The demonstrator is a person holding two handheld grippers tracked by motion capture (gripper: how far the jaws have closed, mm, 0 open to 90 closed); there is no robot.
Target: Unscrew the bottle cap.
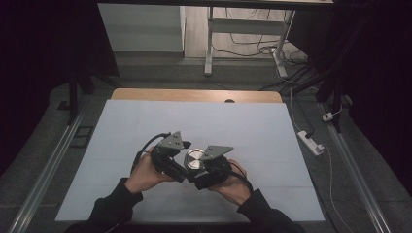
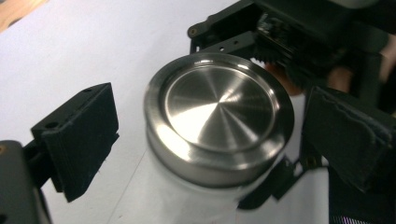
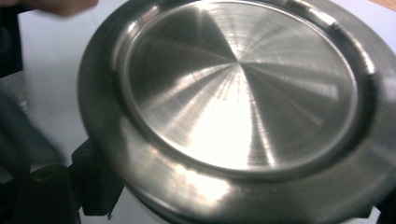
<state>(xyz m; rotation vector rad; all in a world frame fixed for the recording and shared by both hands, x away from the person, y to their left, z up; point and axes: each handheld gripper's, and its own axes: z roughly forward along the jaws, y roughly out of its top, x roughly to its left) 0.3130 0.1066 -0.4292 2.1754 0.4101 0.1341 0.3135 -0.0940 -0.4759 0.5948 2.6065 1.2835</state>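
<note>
A container with a round brushed-steel lid (image 1: 195, 158) and a white body (image 2: 187, 196) stands on the white table mat between both grippers. My left gripper (image 2: 210, 135) is open, with one black jaw on each side of the lid (image 2: 219, 109) and a gap on both sides. My right gripper (image 1: 206, 167) comes in from the right; its jaws sit low against the white body under the lid (image 3: 243, 88), which hides the contact. One of its fingers (image 3: 93, 186) shows at the lower left. A hand holds each gripper.
The white mat (image 1: 145, 121) covers a wooden table (image 1: 194, 95). Beyond the table's far edge are desk legs and cables (image 1: 252, 46) on the floor. A white power strip (image 1: 311, 142) lies on the floor at the right.
</note>
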